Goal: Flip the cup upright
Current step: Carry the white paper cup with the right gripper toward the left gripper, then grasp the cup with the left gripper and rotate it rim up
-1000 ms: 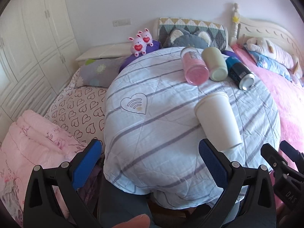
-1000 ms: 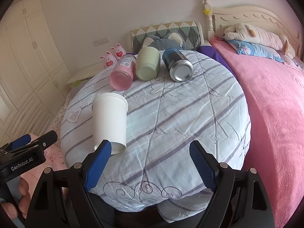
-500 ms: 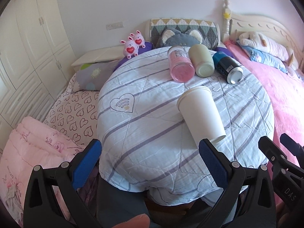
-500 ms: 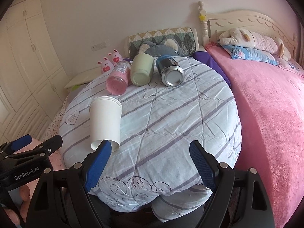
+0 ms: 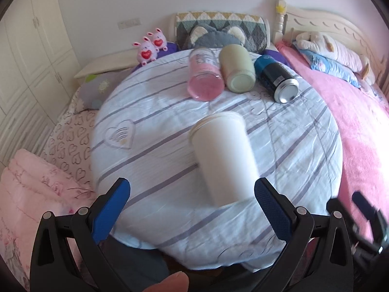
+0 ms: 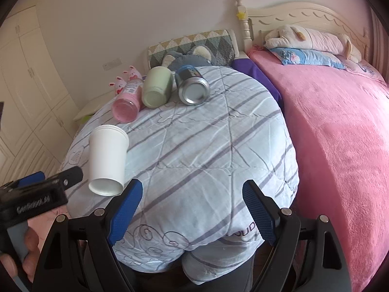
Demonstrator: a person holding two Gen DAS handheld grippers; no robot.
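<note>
Striped quilt carries the white cup lying on its side. Left gripper hovers spread wide, the cup's base between its fingers, untouched; right gripper also released.

Two black plastic tools here, each a forked frame. The left tool carries blue textured pads on its fingertips, with round silver screws at the joints. The right tool matches it: blue cross-hatched pads, silver screws. White lettering marks the left tool's black body, above a grey handle. Bare skin on the hand.
</note>
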